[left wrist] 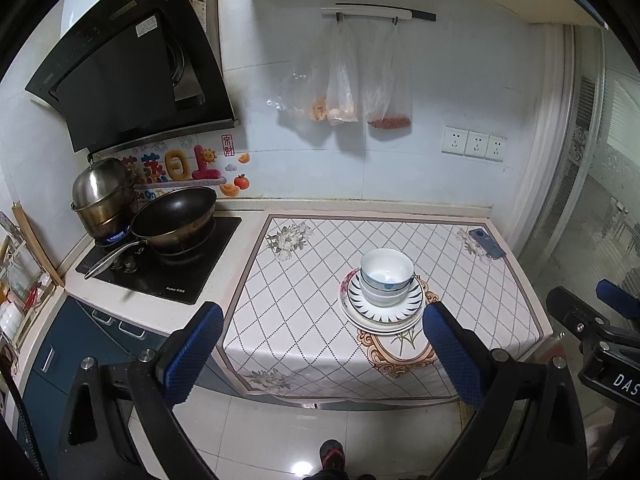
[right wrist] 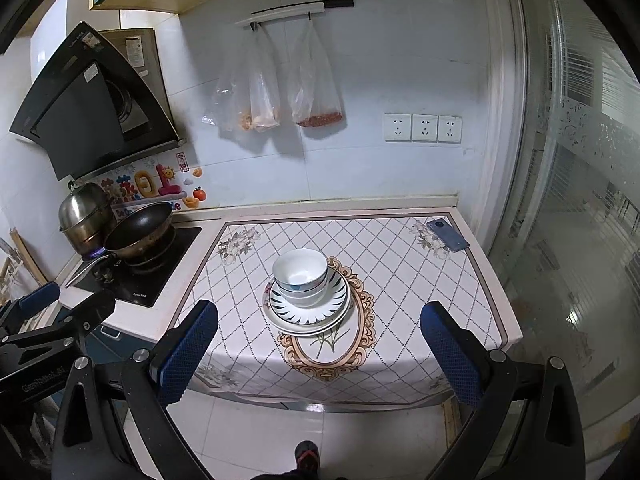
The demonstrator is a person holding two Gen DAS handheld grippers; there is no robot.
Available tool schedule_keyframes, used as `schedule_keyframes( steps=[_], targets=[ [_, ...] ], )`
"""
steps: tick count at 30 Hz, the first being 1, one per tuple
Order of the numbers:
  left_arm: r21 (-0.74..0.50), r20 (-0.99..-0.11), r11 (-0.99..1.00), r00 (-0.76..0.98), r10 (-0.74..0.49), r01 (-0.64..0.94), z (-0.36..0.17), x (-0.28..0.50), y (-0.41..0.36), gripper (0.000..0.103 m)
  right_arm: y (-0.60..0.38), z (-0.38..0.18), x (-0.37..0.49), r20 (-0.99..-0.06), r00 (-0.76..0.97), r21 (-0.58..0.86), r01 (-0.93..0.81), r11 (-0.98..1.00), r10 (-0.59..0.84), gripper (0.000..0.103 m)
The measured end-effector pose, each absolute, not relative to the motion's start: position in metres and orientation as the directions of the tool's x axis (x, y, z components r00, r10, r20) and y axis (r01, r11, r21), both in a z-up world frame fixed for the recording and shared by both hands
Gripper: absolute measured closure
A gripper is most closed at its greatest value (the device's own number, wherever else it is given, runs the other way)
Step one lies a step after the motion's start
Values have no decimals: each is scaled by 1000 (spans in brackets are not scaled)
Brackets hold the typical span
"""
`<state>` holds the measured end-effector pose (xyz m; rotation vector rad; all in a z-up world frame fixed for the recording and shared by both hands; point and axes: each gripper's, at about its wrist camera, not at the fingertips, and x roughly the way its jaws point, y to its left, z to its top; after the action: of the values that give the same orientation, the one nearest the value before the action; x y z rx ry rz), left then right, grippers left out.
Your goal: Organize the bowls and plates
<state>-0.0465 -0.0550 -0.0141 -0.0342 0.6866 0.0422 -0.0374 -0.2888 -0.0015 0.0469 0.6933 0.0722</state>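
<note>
Taking the stack of dishes as the reference, the steel steamer pot [left wrist: 105, 196] is sitting farthest to its left on the black cooktop [left wrist: 192, 276], over a blue flame, and the dark wok [left wrist: 176, 216] is resting just beside the pot, between it and the stack. The range hood [left wrist: 128, 64] is hanging above both. Between the cooktop and the stack, the left gripper [left wrist: 323, 356] is hovering off the near edge of the counter with its blue-padded fingers [left wrist: 196, 356] spread wide and gripping nothing. The stack itself is standing on the patterned tablecloth [left wrist: 304, 320], near its middle: two nested bowls [left wrist: 386, 276] are sitting upright on a leaf-rimmed plate [left wrist: 356, 300], which is lying on a plain white plate [left wrist: 384, 326]; a floral-rimmed plate [left wrist: 346, 280] is showing at the stack's far-left edge, and its exact position in the stack cannot be determined. Above the stack, three clear bags [left wrist: 344, 80] are hanging from a wall rail. To the right of the stack, the right gripper [right wrist: 319, 354] is likewise hovering clear of the counter's near edge, fingers [right wrist: 450, 356] set wide apart and empty. Behind and to the right of the stack, a blue phone [left wrist: 487, 243] is lying at the far corner of the tablecloth, well apart from the dishes, below three wall sockets [left wrist: 474, 143].
</note>
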Motion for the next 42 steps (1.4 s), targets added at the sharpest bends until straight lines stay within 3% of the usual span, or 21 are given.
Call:
schedule_keyframes(
  steps=[42],
  targets=[
    [-35,-626,998,780,26,-61,-10,-45,-51,1,-286,-3,-29,-639,765,43,-70,997,81,0]
  ],
)
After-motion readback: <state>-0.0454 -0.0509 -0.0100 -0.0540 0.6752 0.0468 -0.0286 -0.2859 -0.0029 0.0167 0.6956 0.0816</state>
